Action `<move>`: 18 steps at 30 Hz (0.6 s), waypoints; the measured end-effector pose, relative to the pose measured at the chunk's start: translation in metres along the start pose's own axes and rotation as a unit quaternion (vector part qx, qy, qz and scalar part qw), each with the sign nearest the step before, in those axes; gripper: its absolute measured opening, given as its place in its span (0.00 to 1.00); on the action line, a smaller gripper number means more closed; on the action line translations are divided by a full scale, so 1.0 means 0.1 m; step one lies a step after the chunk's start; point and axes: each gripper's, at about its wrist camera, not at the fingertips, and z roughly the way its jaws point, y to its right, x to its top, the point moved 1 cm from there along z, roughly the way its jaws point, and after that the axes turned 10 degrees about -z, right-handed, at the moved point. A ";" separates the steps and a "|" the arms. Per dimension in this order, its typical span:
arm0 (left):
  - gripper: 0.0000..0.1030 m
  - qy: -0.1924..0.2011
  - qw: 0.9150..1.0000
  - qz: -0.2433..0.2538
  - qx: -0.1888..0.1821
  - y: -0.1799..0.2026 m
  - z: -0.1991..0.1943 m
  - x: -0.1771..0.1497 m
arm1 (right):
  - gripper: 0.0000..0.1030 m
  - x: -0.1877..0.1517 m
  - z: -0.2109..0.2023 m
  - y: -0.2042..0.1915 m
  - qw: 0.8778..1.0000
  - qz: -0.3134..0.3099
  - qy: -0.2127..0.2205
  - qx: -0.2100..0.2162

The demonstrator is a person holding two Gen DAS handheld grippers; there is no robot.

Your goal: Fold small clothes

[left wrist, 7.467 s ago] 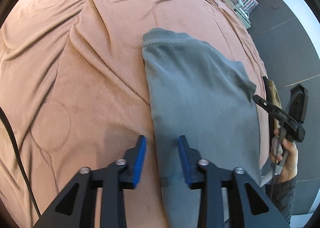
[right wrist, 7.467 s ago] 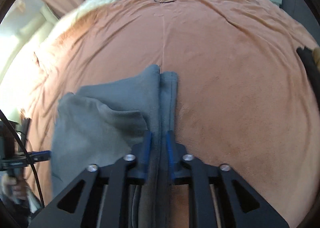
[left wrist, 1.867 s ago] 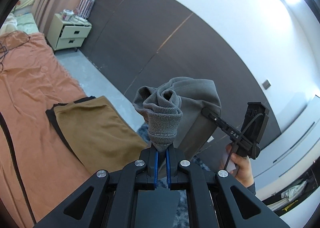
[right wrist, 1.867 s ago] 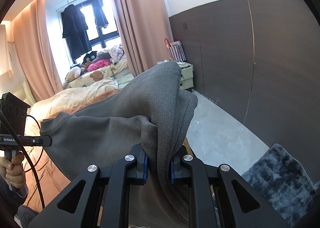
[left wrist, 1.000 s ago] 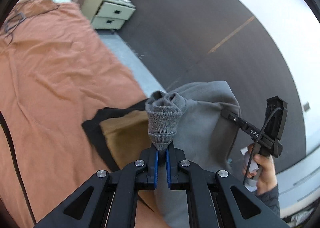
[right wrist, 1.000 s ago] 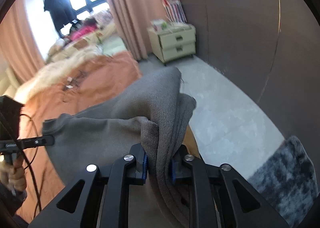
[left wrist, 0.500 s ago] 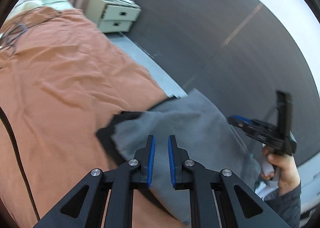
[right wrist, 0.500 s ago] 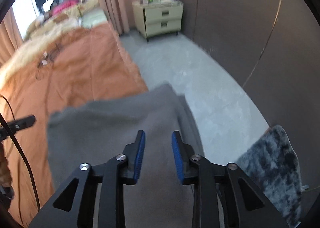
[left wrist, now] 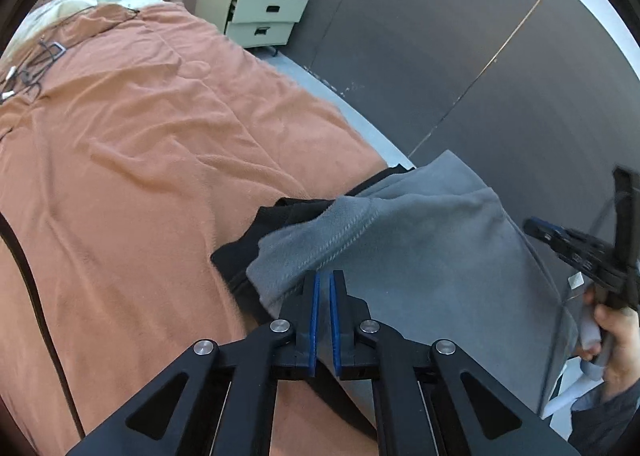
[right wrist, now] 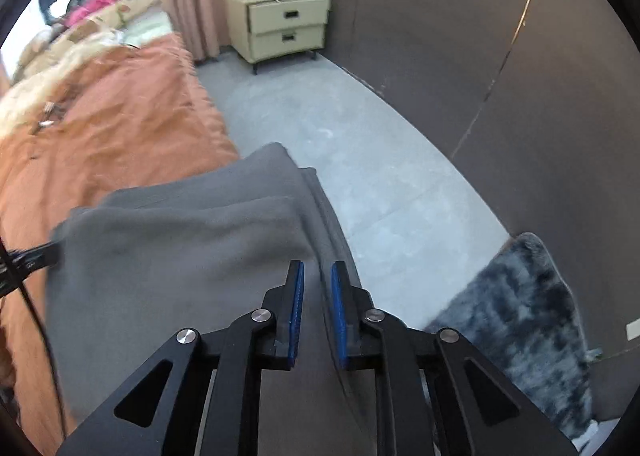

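A folded grey garment (left wrist: 420, 256) lies on a black garment (left wrist: 276, 228) at the edge of the orange bedspread (left wrist: 140, 155). My left gripper (left wrist: 324, 276) hovers just above the grey garment's near corner; its jaws are closing to a narrow slit with nothing between them. In the right wrist view the grey garment (right wrist: 180, 256) fills the lower left, and my right gripper (right wrist: 317, 268) hangs over its right edge. Its jaws are closing, a clear gap still shows, and no cloth is pinched. The right gripper (left wrist: 538, 227) also shows at the far right of the left wrist view, carried by a hand (left wrist: 616, 332).
The grey floor (right wrist: 360, 183) runs beside the bed to a pale two-drawer nightstand (right wrist: 280, 23). A dark shaggy rug (right wrist: 520, 316) lies at the lower right. Cables (left wrist: 28, 71) sit on the far part of the bedspread. A dark panelled wall (left wrist: 440, 35) stands close behind.
A second ago both grippers held the bunched grey garment in the air. They let go and it now lies on the black garment. Both pairs of jaws have narrowed since.
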 end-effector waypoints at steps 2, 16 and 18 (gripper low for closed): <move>0.06 -0.005 1.000 -0.011 -0.013 0.02 -0.07 -0.07 | 0.11 -0.12 -0.22 0.01 1.000 -0.002 0.013 0.015; 0.47 -0.057 0.997 -0.021 -0.041 0.34 -0.26 -0.90 | 0.11 -1.36 -0.85 0.37 0.999 0.001 0.008 0.053; 0.47 -0.067 0.997 -0.023 -0.044 0.38 -0.26 -1.04 | 0.11 -1.41 -0.85 0.45 1.000 0.006 0.008 0.023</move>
